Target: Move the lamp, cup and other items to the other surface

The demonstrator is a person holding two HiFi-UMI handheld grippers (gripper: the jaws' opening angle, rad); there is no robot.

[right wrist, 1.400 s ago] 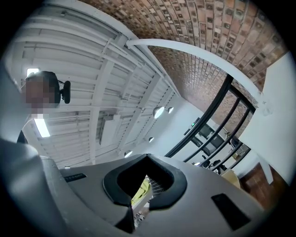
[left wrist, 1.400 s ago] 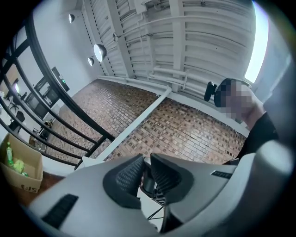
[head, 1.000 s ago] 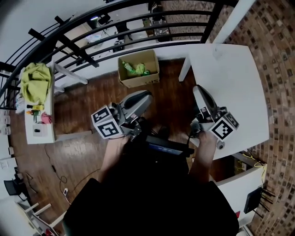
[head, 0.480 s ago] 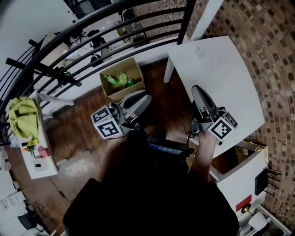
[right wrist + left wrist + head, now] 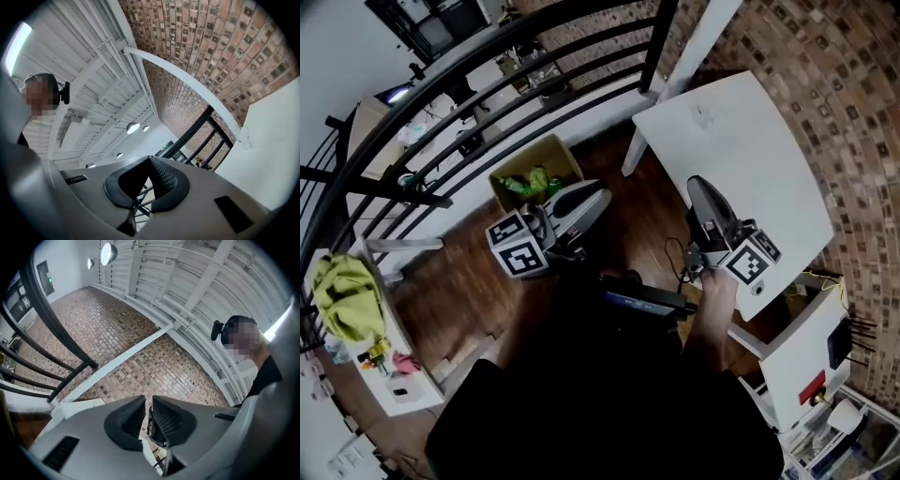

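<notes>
Both grippers are held out in front of the person, empty. In the head view my left gripper (image 5: 602,194) is shut over the wooden floor, pointing toward the white table (image 5: 769,178). My right gripper (image 5: 694,183) is shut at that table's near edge. The left gripper view shows my left gripper (image 5: 147,404) with pads nearly together and nothing between them, facing a brick wall. In the right gripper view my right gripper (image 5: 149,161) is shut, the white table (image 5: 276,150) on its right. I cannot make out a lamp or cup.
A cardboard box (image 5: 530,178) with green things stands on the floor by the black railing (image 5: 487,103). A small white side table (image 5: 384,394) at lower left carries a yellow-green cloth (image 5: 342,295) and small items. A small clear object (image 5: 701,114) lies on the white table.
The whole view has swung: the box and the side table slid left and down in the head view, the white table shifted up and left. Both grippers stayed shut and empty.
</notes>
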